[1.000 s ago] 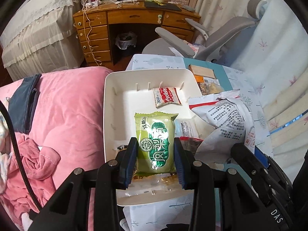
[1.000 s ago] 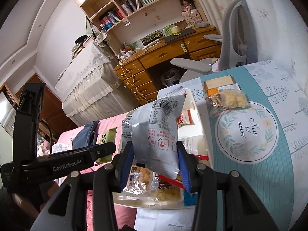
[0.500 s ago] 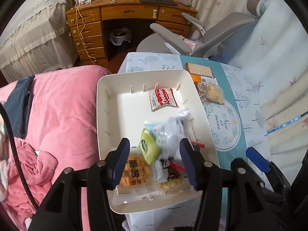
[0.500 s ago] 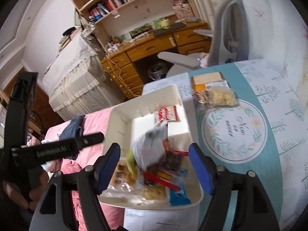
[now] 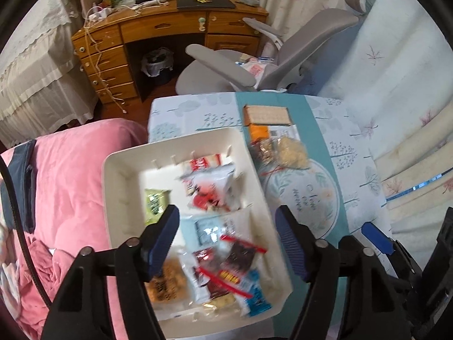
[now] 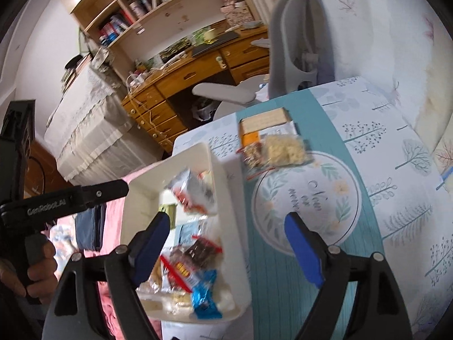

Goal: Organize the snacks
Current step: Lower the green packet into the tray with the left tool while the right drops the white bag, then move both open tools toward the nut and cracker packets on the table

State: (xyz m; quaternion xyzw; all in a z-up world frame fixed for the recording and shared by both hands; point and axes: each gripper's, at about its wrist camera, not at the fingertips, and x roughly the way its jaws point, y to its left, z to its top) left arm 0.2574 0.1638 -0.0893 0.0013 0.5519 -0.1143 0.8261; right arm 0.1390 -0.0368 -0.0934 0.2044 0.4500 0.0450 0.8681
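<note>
Both my left gripper and right gripper gape wide, empty, above the white tray holding a green packet, a white-and-red bag and mixed snacks.

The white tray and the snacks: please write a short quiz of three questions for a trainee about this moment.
1. True or false: the left claw is shut on the green packet.
2. Multiple choice: the pale crumbly snack bag lies (A) inside the white tray, (B) on the table mat beside the tray, (C) in the right claw.
3. Fill in: the blue wrapper lies at the tray's ____ end, toward the camera.

Key: 1 false, both claws are open and empty. 2 B. 3 near.
</note>
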